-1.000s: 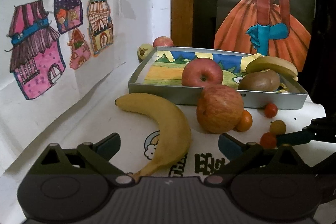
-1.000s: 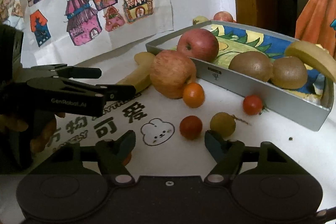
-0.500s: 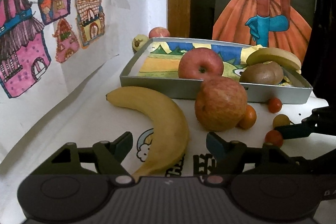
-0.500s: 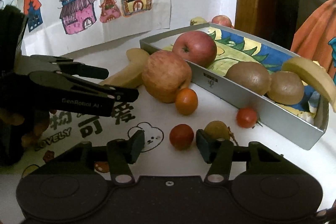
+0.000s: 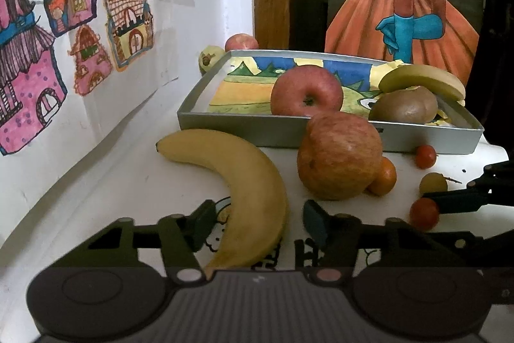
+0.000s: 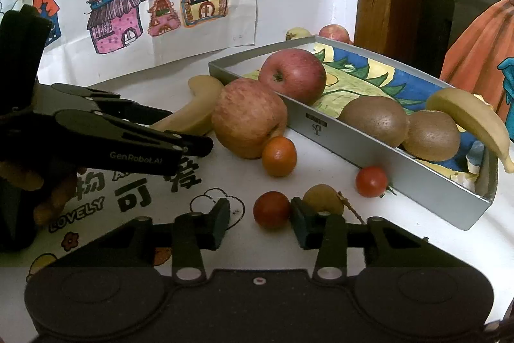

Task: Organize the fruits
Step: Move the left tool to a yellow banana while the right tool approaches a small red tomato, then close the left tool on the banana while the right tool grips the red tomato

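A yellow banana (image 5: pixel 244 192) lies on the white printed cloth, its lower half between the fingers of my open left gripper (image 5: pixel 257 224); the pads stand just clear of it. My open right gripper (image 6: pixel 260 222) straddles a red cherry tomato (image 6: pixel 271 209), which sits close to the right pad. A big apple (image 6: pixel 247 116) and a small orange (image 6: pixel 279 156) rest against the grey tray (image 6: pixel 353 143). The tray holds an apple (image 6: pixel 292 79), two kiwis (image 6: pixel 374 119) and a second banana (image 6: pixel 472 118).
A yellow cherry tomato (image 6: pixel 323 198) and another red one (image 6: pixel 371 181) lie beside the tray. Behind the tray's far corner sit a small apple (image 5: pixel 241 42) and a pale fruit (image 5: pixel 208 58). Drawings cover the wall on the left. A wooden post stands behind.
Both grippers have moved forward and their fingers have narrowed. The left now frames the banana more closely, and the right has closed in around the red cherry tomato.
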`<state>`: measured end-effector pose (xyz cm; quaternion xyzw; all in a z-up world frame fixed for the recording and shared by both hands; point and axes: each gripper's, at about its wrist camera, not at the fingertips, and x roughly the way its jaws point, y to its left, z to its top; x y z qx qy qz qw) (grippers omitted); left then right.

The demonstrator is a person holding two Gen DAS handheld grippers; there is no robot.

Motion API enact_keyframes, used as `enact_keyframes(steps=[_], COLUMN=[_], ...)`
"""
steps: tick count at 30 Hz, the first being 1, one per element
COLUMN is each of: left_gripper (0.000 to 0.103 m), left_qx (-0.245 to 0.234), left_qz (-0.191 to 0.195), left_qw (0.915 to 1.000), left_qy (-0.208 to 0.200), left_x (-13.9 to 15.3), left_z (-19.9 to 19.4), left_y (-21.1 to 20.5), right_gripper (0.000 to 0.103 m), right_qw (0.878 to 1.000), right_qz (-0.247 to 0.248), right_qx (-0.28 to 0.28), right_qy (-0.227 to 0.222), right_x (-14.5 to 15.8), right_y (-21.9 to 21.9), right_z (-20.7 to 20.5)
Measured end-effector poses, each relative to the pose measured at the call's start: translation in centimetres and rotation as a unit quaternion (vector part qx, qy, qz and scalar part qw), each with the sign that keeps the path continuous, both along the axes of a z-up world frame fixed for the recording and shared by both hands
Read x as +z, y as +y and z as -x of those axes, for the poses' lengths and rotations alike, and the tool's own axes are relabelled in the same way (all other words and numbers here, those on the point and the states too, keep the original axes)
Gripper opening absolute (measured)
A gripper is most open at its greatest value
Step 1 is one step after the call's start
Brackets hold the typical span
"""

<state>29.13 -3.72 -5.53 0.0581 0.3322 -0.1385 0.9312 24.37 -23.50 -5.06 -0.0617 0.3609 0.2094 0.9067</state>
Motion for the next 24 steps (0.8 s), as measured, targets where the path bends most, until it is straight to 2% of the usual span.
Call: enact_keyframes(steps=[6, 14, 24], left_gripper=[0.041, 0.040, 0.041], left_qx=[0.005, 0.000, -0.006], left_qz=[-0.004, 0.010, 0.007], left_qw=[1.0000, 0.9999, 0.9999], left_qy=[-0.004, 0.004, 0.010], left_x=[0.1, 0.3, 0.5], left_z=[0.2, 0.9, 2.1], left_y=[0.0, 0.2, -0.3], right_gripper=[0.035, 0.026, 0.025], right_qw=[1.000, 1.000, 1.000], right_qz=[0.002, 0.005, 0.006], right_qx=[-0.001, 0.003, 0.003], right_qy=[-0.002, -0.005, -0.005], right_x=[0.0, 0.1, 0.2], right_y=[0.0, 0.4, 0.4], right_z=[0.1, 0.2, 0.3])
